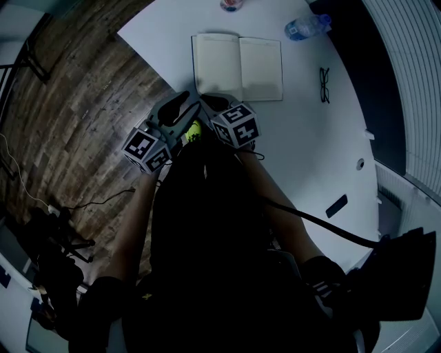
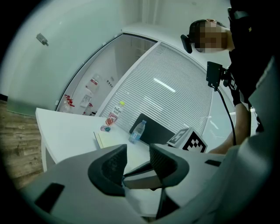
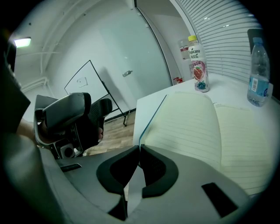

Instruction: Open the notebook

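White bench (image 1: 317, 138), wood floor beside it. Notebook (image 1: 238, 67) lies flat on the bench with both pages showing, so opening looks done. Left claw (image 2: 138, 153) jaws apart, empty. Right claw (image 3: 139, 151) pinched together on nothing, just short of the notebook. Probably nothing left.

The notebook (image 1: 238, 67) lies open on the table (image 1: 310, 152), with a juice bottle (image 1: 231, 4) beyond it, a water bottle (image 1: 306, 27) at far right, and glasses (image 1: 324, 84) just to its right.
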`<state>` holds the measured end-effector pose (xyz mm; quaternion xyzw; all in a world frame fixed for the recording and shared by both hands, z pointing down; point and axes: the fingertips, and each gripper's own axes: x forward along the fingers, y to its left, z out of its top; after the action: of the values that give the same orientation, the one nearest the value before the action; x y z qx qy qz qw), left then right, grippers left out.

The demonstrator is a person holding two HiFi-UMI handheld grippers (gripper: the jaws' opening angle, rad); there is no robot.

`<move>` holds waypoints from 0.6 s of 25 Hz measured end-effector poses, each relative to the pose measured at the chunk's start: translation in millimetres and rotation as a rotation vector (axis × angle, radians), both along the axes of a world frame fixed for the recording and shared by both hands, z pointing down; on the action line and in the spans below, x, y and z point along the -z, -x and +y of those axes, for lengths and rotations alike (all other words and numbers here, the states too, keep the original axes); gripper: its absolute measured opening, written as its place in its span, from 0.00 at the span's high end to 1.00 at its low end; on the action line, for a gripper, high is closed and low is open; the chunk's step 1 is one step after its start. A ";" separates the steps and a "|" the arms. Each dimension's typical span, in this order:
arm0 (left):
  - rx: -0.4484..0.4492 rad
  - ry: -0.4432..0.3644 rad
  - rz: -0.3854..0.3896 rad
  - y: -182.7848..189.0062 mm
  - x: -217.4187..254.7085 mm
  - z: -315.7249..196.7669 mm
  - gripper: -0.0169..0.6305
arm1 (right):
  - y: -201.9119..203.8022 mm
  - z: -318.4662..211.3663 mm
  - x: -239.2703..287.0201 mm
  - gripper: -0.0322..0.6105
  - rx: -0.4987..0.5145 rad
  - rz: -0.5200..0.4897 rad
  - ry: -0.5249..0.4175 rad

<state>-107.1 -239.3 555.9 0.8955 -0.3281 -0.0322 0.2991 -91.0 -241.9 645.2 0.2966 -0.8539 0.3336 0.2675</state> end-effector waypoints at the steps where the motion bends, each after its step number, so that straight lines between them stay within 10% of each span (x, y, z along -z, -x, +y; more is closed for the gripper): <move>1: 0.001 0.003 0.000 1.0 -0.9 0.6 0.75 | 0.2 0.0 -2.8 0.89 0.001 0.001 0.004; 15: 0.007 -0.003 0.001 10.6 0.9 3.1 0.75 | 3.2 4.9 -26.6 0.89 0.017 0.039 0.052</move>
<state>-117.7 -236.2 555.0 0.8948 -0.3309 -0.0342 0.2978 -94.2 -237.0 671.8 0.2889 -0.8421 0.3474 0.2946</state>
